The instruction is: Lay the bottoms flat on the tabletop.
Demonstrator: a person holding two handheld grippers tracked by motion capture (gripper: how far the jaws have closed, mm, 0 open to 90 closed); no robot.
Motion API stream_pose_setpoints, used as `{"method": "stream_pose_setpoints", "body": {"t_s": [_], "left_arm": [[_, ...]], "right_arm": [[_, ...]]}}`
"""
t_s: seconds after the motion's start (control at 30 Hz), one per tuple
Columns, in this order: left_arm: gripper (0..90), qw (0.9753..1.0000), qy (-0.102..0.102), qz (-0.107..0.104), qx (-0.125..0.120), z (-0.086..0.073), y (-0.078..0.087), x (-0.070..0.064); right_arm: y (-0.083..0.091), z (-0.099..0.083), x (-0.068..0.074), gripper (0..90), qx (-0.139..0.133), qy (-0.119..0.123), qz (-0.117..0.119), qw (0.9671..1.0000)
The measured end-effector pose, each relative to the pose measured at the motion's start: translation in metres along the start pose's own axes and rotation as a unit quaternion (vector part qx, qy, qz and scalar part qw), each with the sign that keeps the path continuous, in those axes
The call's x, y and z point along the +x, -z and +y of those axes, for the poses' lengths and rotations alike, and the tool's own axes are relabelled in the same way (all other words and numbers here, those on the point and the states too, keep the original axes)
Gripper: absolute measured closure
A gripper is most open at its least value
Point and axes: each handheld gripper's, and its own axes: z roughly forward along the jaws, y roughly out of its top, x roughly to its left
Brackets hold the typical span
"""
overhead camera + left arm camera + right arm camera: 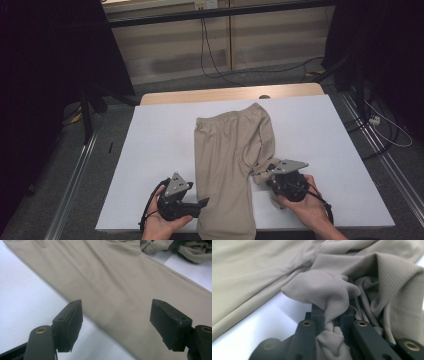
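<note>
High view: beige trousers [227, 165] lie lengthwise on the white tabletop [160, 150]. Right gripper [264, 173] has its fingers pinching a bunched leg end; left gripper [204, 202], fingers spread, sits at the near leg's edge. Fabric judged light, limp, stretchy; best gripped at hems.

The pants [227, 150] are light tan all over, with no pictures or stripes. Up close, in the right gripper view, the cloth [324, 290] has a tiny dotted weave, like little bumps in rows. The bench [160, 145] top is plain white, and its far edge [220, 94] is pale wood colour. The left gripper [204, 202] is black with a grey plate on top. The right gripper [259, 172] is black with a grey plate too. Its jaws have small gold-coloured rings. The floor [280, 75] is grey. A black cable [210, 55] lies on it.
</note>
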Motion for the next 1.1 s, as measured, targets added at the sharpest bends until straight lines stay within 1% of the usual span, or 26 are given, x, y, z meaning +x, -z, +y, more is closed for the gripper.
{"method": "stream_pose_setpoints", "body": {"t_s": [0.07, 0.1, 0.13, 0.17, 0.2, 0.23, 0.27, 0.33, 0.37, 0.4, 0.47, 0.5, 0.53, 0.57, 0.6, 0.63, 0.67, 0.7, 0.73, 0.77, 0.83, 0.9, 0.93, 1.03, 1.07, 1.1], "left_arm": [[26.8, 1.0, -0.003, -0.001, 0.002, 0.0, -0.001, 0.0], [26.8, 1.0, -0.002, 0.0, 0.003, 0.0, -0.001, -0.001], [26.8, 1.0, -0.002, 0.001, 0.003, 0.0, -0.001, -0.001], [26.9, 1.0, -0.002, 0.001, 0.004, 0.0, -0.001, -0.001], [26.9, 1.0, -0.002, 0.001, 0.004, 0.0, -0.001, -0.001], [26.9, 1.0, -0.002, 0.001, 0.004, 0.0, -0.002, -0.001], [26.9, 1.0, -0.003, 0.002, 0.004, -0.001, -0.001, -0.001], [27.0, 1.0, -0.002, 0.001, 0.003, -0.001, -0.002, -0.002], [27.0, 1.0, -0.005, 0.001, 0.007, 0.0, -0.002, -0.002], [27.0, 1.0, -0.003, 0.001, 0.004, 0.0, -0.003, -0.003], [27.1, 1.0, -0.005, 0.0, 0.004, 0.0, -0.003, -0.004], [27.1, 1.0, -0.006, 0.002, 0.005, 0.0, -0.004, -0.004], [27.2, 0.9999, -0.009, 0.001, 0.008, 0.001, -0.004, -0.004], [27.2, 0.9999, -0.009, 0.001, 0.007, 0.001, -0.004, -0.004], [27.1, 1.0, -0.007, 0.001, 0.007, 0.001, -0.005, -0.004], [27.2, 1.0, -0.006, 0.001, 0.007, 0.001, -0.005, -0.004], [27.2, 0.9999, -0.007, 0.002, 0.008, 0.001, -0.005, -0.003], [27.2, 0.9999, -0.007, 0.003, 0.008, 0.001, -0.005, -0.003], [27.3, 0.9999, -0.008, 0.002, 0.008, 0.001, -0.005, -0.003], [27.3, 0.9999, -0.008, 0.001, 0.007, 0.001, -0.005, -0.003], [27.3, 0.9999, -0.007, 0.002, 0.007, 0.001, -0.005, -0.003], [27.3, 0.9999, -0.009, 0.004, 0.009, 0.001, -0.005, -0.004], [27.3, 0.9999, -0.01, 0.004, 0.009, 0.001, -0.005, -0.004], [27.3, 0.9999, -0.012, 0.005, 0.009, 0.001, -0.004, -0.004], [27.2, 0.9999, -0.01, 0.005, 0.007, 0.001, -0.004, -0.004], [27.3, 0.9999, -0.01, 0.006, 0.008, 0.001, -0.004, -0.004]], "right_arm": [[0.007, -0.004, 0.003, 81.2, 0.003, 0.005, 0.02, 0.9998], [0.011, -0.007, 0.006, 81.3, 0.006, 0.008, 0.032, 0.9994], [0.015, -0.011, 0.011, 81.4, 0.009, 0.013, 0.042, 0.999], [0.02, -0.014, 0.018, 81.4, 0.012, 0.022, 0.057, 0.9981], [0.024, -0.017, 0.023, 81.4, 0.013, 0.027, 0.065, 0.9974], [0.03, -0.022, 0.03, 81.5, 0.015, 0.034, 0.079, 0.9962], [0.033, -0.025, 0.034, 81.5, 0.019, 0.038, 0.085, 0.9954], [0.043, -0.035, 0.045, 81.6, 0.023, 0.052, 0.089, 0.9944], [0.048, -0.039, 0.049, 81.6, 0.025, 0.05, 0.097, 0.9937], [0.052, -0.044, 0.053, 81.5, 0.026, 0.05, 0.102, 0.9932], [0.061, -0.051, 0.058, 80.5, 0.026, 0.049, 0.114, 0.9919], [0.065, -0.054, 0.06, 78.1, 0.023, 0.044, 0.118, 0.9918], [0.068, -0.056, 0.062, 71.8, 0.018, 0.038, 0.12, 0.9918], [0.071, -0.057, 0.063, 63.8, 0.011, 0.038, 0.121, 0.9919], [0.074, -0.056, 0.063, 53.9, -0.002, 0.032, 0.116, 0.9927], [0.077, -0.055, 0.063, 45.1, -0.016, 0.026, 0.106, 0.9939], [0.079, -0.052, 0.061, 41.7, -0.028, 0.02, 0.096, 0.9948], [0.08, -0.049, 0.057, 40.2, -0.041, 0.015, 0.085, 0.9955], [0.08, -0.046, 0.053, 38.1, -0.049, 0.013, 0.072, 0.9962], [0.077, -0.042, 0.048, 36.0, -0.05, 0.012, 0.064, 0.9966], [0.068, -0.036, 0.04, 35.5, -0.047, 0.011, 0.062, 0.9969], [0.055, -0.028, 0.034, 36.5, -0.036, 0.014, 0.071, 0.9967], [0.049, -0.024, 0.033, 36.8, -0.033, 0.017, 0.07, 0.9968], [0.032, -0.014, 0.036, 38.2, -0.021, 0.042, 0.074, 0.9961], [0.027, -0.013, 0.038, 38.3, -0.013, 0.047, 0.078, 0.9957], [0.023, -0.013, 0.041, 37.9, -0.004, 0.052, 0.077, 0.9957]]}}
